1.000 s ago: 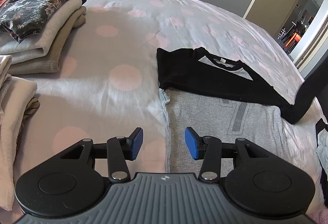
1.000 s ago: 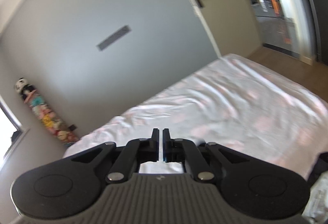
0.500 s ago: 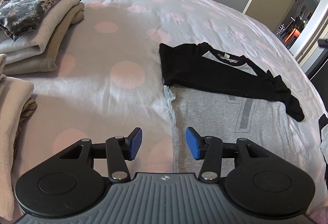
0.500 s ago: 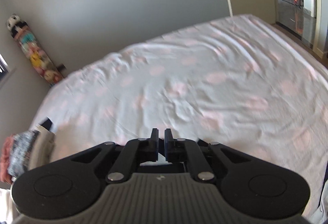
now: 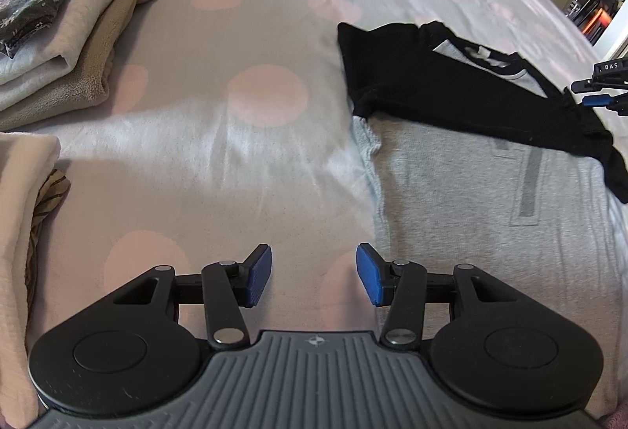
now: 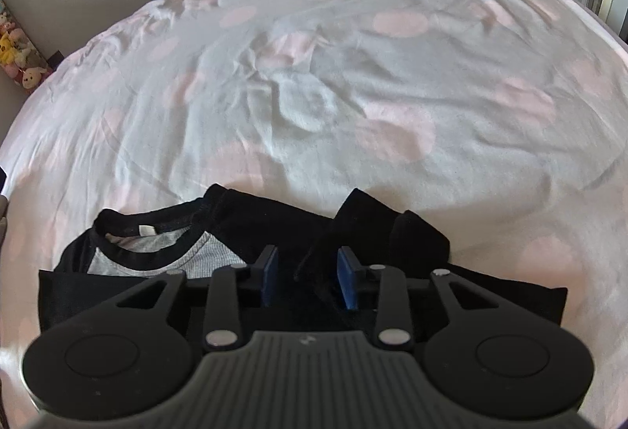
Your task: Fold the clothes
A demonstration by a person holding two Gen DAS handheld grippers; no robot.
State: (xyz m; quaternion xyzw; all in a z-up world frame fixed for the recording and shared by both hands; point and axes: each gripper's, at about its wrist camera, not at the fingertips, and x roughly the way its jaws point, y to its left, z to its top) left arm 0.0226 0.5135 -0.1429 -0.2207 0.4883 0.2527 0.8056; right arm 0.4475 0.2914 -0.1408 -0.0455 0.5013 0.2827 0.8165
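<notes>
Grippers over a spotted bedsheet [image 5: 219, 162]: left gripper [image 5: 313, 274] gapes empty beside the grey-and-black shirt [image 5: 463, 193]; right gripper [image 6: 307, 278], parted, straddles its black sleeve [image 6: 376, 229].

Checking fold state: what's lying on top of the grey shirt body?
The black sleeves are folded across the chest of the grey shirt, covering most of it below the collar. Part of a printed graphic shows beneath; its top is hidden.

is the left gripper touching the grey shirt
Apart. The left wrist view shows the open left gripper over bare bedsheet, the grey shirt off to its right.
</notes>
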